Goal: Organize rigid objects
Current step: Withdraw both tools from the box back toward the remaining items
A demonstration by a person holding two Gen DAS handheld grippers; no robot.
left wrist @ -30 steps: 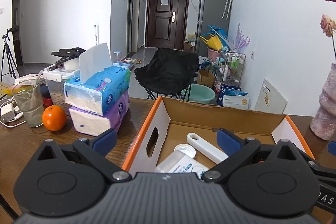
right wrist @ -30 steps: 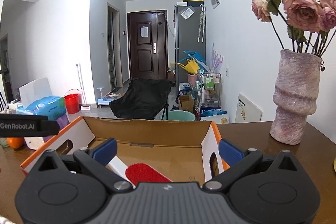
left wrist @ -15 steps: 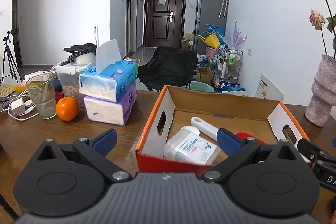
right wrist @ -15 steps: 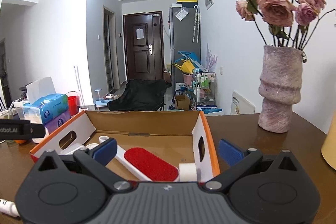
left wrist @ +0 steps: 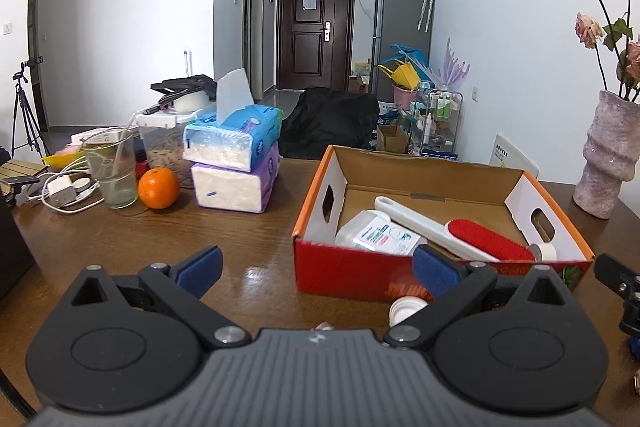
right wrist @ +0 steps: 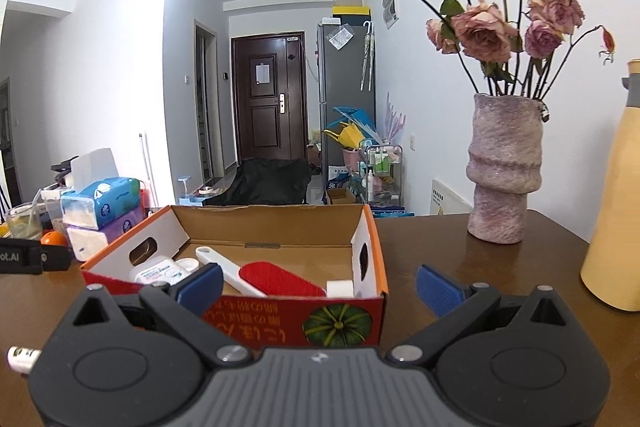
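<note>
Both grippers hovered low over the brown wooden worktop [left wrist: 120,235], level and pointing forward at the cardboard box [right wrist: 344,323], each with its blue-padded fingers spread wide and nothing between them. The left gripper [left wrist: 316,265] sat short of the box's near left corner; the right gripper [right wrist: 318,285] faced the box's red front panel, which carried a pumpkin picture and yellow characters too skewed to read. Inside the box lay a white plastic bottle [left wrist: 376,237] on its side with a printed label too small to read, a lint brush [left wrist: 452,231] with a white handle and red pad resting across it, and a white tape roll [left wrist: 542,251] in the near right corner. A small white cap [left wrist: 406,309] lay on the worktop just in front of the box. In the right wrist view, a strap at the left edge showed the letters "ot.AI". A marker tip [right wrist: 22,357] poked in at lower left.
</note>
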